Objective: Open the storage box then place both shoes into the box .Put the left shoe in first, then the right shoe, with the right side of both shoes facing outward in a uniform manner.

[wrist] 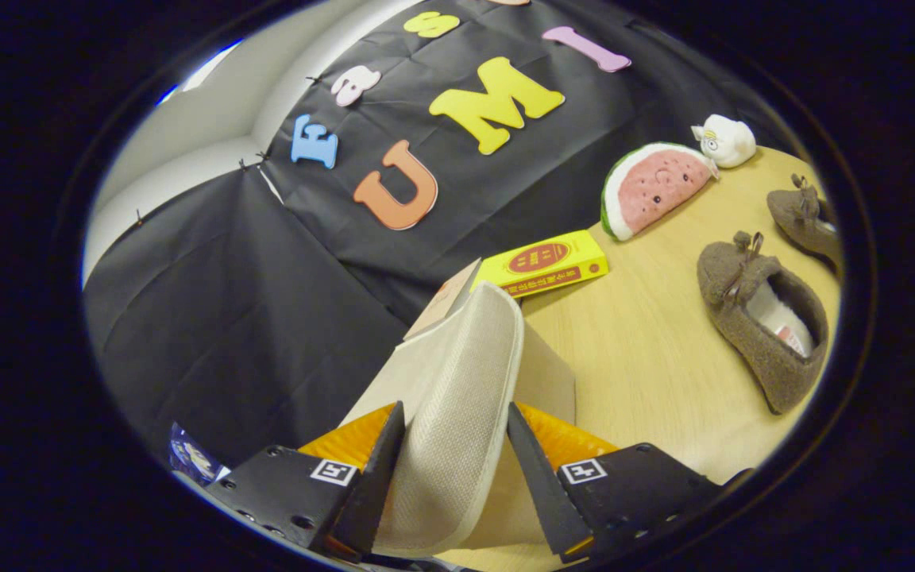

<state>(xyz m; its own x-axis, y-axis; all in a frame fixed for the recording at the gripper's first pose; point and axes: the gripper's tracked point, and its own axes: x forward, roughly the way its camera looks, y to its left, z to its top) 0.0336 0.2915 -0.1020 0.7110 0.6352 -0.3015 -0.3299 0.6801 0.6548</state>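
My gripper point(456, 413) is shut on the beige woven lid point(465, 373) of the storage box, one finger pressing each face of the flap. The lid stands raised on edge, tilted, and runs forward between the fingers. Behind it shows a pale side wall of the box point(549, 373), and a cardboard-coloured panel point(445, 302) shows past its far end. Two brown fuzzy shoes with small bows lie on the wooden table point(648, 373) to the right of the box. The nearer shoe point(743, 349) shows its opening with a white insert, and the farther shoe point(803, 214) lies beyond it.
A yellow book point(549, 262) lies flat just beyond the box. Behind it a watermelon-slice plush point(652, 187) and a small white plush toy point(726, 141) rest against the black cloth wall. Bare tabletop lies between the box and the shoes.
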